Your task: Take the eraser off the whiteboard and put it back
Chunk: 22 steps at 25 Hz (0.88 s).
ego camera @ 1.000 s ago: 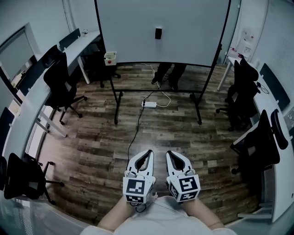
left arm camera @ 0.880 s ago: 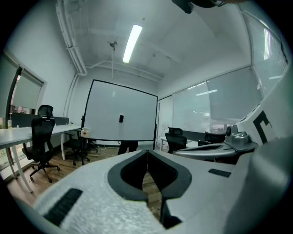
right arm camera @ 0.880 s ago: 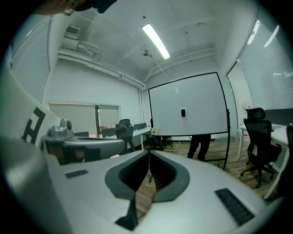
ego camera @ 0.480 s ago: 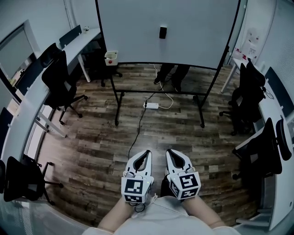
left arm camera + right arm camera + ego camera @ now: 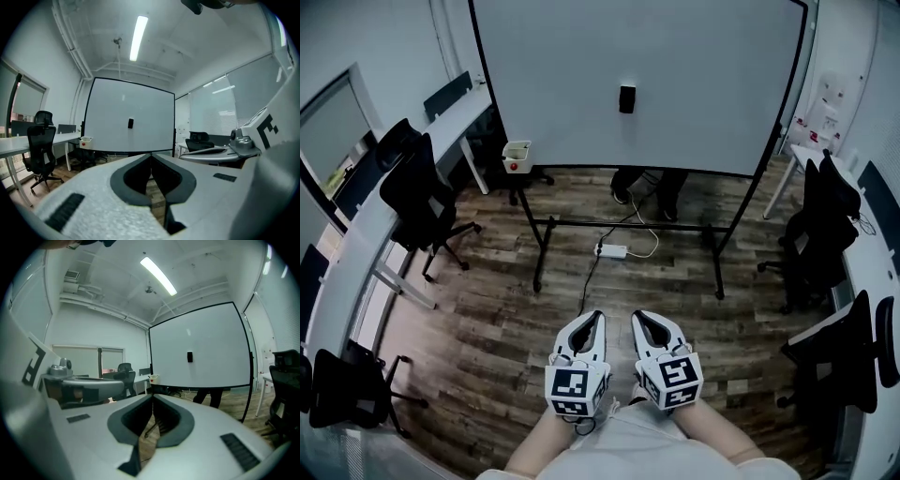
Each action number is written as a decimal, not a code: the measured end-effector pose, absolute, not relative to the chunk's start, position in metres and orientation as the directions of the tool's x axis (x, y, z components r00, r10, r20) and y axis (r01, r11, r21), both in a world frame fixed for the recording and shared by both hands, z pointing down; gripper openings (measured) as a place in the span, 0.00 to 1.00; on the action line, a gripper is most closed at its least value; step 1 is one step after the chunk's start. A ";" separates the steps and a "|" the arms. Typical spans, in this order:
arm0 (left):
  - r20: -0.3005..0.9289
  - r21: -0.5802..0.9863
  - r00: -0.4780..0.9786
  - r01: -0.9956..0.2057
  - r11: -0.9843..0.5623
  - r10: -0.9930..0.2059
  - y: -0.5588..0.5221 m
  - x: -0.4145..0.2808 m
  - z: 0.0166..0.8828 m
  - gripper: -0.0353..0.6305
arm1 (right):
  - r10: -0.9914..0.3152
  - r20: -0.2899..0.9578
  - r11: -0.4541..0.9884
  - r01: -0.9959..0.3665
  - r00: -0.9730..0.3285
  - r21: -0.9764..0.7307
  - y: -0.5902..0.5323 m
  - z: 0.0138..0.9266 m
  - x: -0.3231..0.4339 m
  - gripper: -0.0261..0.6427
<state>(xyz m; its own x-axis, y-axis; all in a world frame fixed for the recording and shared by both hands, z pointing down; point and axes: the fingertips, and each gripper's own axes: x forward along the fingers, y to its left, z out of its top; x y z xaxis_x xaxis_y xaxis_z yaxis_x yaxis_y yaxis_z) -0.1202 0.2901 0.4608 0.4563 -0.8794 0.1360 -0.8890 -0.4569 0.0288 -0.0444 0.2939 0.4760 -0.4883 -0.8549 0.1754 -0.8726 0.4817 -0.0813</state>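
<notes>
A small black eraser (image 5: 626, 98) sticks upright on the large whiteboard (image 5: 694, 75) ahead; it also shows as a dark block, the eraser (image 5: 130, 123) in the left gripper view and the eraser (image 5: 190, 356) in the right gripper view. My left gripper (image 5: 595, 317) and right gripper (image 5: 638, 317) are held side by side low in the head view, well short of the board. Both are shut with nothing between the jaws, and their tips meet: left gripper (image 5: 151, 154), right gripper (image 5: 153, 396).
The whiteboard stands on a black wheeled frame (image 5: 539, 253) with a power strip (image 5: 612, 250) and cables on the wood floor beneath. A person's legs (image 5: 642, 183) show behind the board. Office chairs (image 5: 417, 202) and desks (image 5: 356, 244) line both sides; a small white tray (image 5: 517, 155) hangs at the board's left.
The whiteboard and eraser have grown larger and come nearer in the head view as both grippers advanced together toward them. Both stay shut and side by side.
</notes>
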 end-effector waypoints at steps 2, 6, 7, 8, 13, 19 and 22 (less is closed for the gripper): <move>0.114 0.035 0.454 -0.891 -0.454 -0.883 0.256 -0.102 0.456 0.08 | -0.853 0.171 0.491 -0.869 -0.494 -0.059 0.261 0.472 -0.028 0.08; 0.082 0.033 0.449 -0.893 -0.448 -0.890 0.197 -0.075 0.446 0.08 | -0.860 0.144 0.492 -0.870 -0.490 -0.021 0.203 0.459 0.001 0.08; 0.083 0.034 0.449 -0.893 -0.448 -0.890 0.185 -0.070 0.445 0.08 | -0.862 0.140 0.489 -0.872 -0.487 -0.018 0.190 0.456 0.008 0.08; 0.087 0.033 0.449 -0.893 -0.448 -0.889 0.173 -0.065 0.445 0.08 | -0.864 0.137 0.487 -0.873 -0.484 -0.018 0.178 0.455 0.014 0.08; 0.120 0.035 0.454 -0.891 -0.453 -0.883 0.123 -0.051 0.454 0.08 | -0.868 0.153 0.470 -0.881 -0.472 -0.048 0.129 0.462 0.035 0.08; 0.148 0.064 0.492 -0.871 -0.488 -0.858 0.056 -0.035 0.468 0.08 | -0.882 0.198 0.426 -0.903 -0.427 -0.049 0.070 0.480 0.054 0.08; 0.153 0.069 0.526 -0.850 -0.521 -0.837 0.011 -0.029 0.471 0.08 | -0.898 0.203 0.389 -0.920 -0.391 -0.051 0.028 0.483 0.060 0.08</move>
